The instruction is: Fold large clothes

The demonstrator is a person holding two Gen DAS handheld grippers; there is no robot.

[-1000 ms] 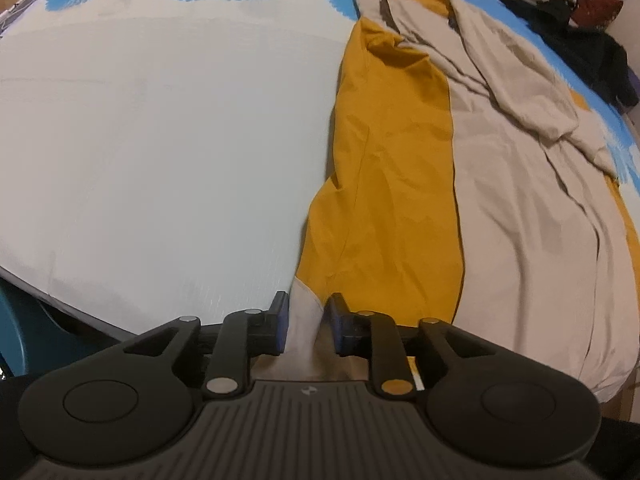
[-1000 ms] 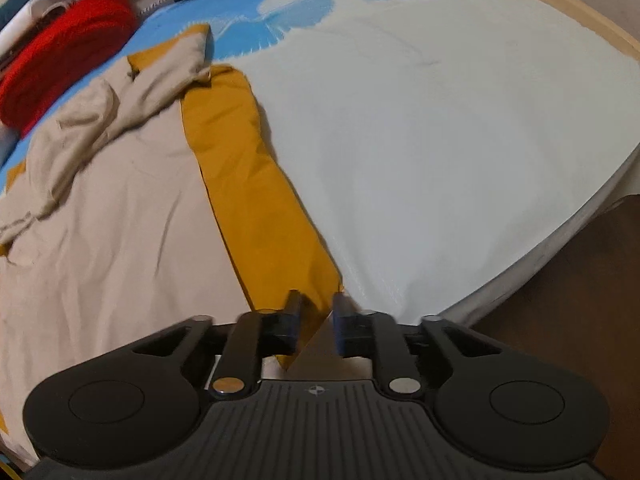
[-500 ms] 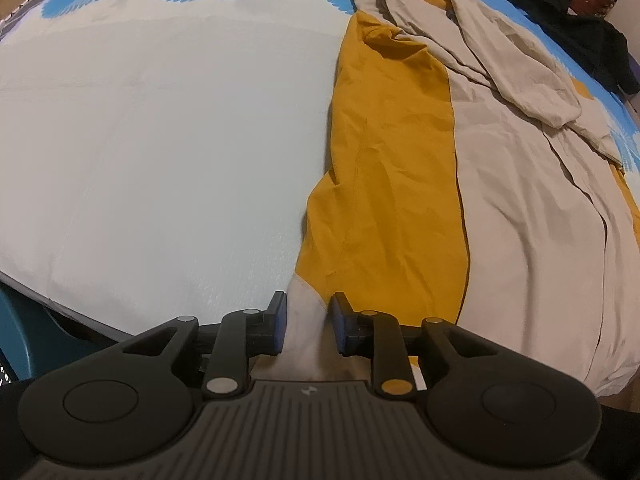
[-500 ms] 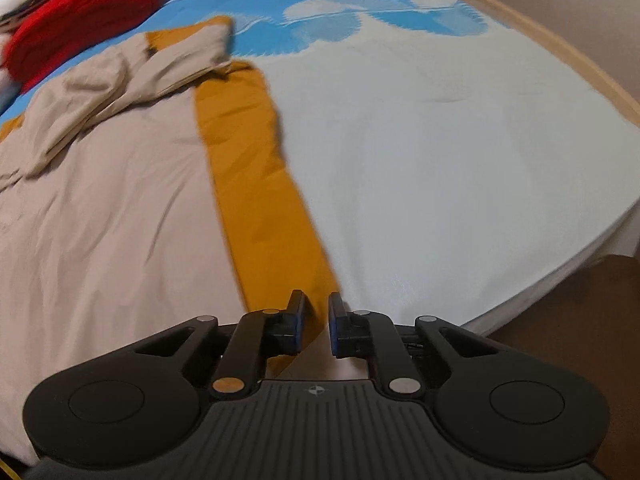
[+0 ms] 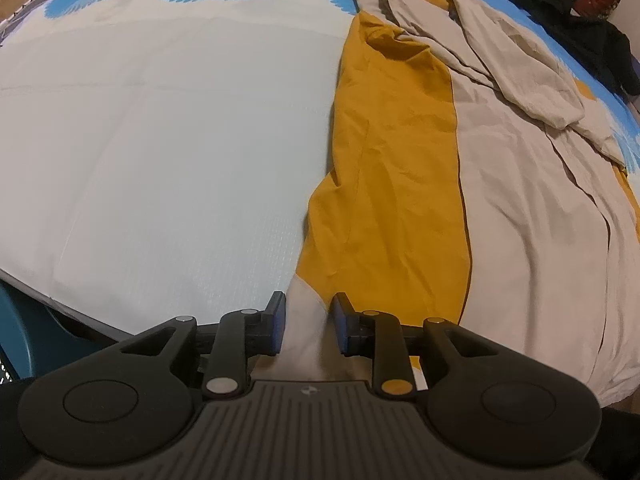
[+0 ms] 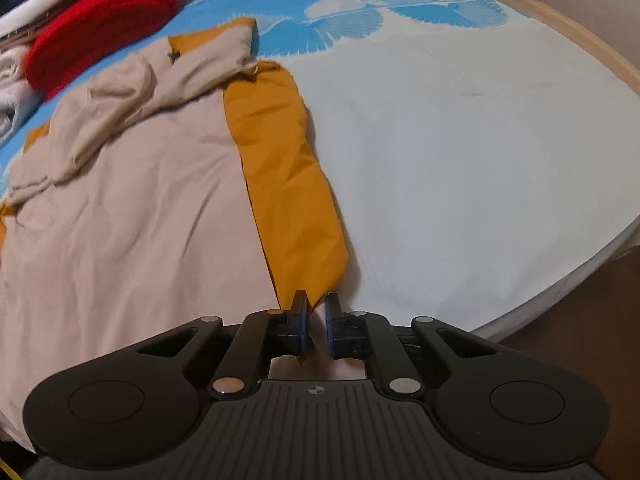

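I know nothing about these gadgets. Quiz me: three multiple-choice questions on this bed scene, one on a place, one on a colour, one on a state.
1. Where does the red bundle lie?
A. beyond the garment's far end
B. between the jaws
C. on the floor

2. What colour are the garment's side strips?
A. green
B. mustard yellow
C. black

3. How does the garment lie?
A. rolled up
B. hanging
C. spread flat on the bed

Answers:
1 A, it sits past the collar end.
2 B, yellow borders the beige.
3 C, its body lies wide open.

My left claw [image 5: 307, 322] and right claw [image 6: 316, 326] are black, ribbed, with blue pads [image 5: 277, 326] and round rivets.
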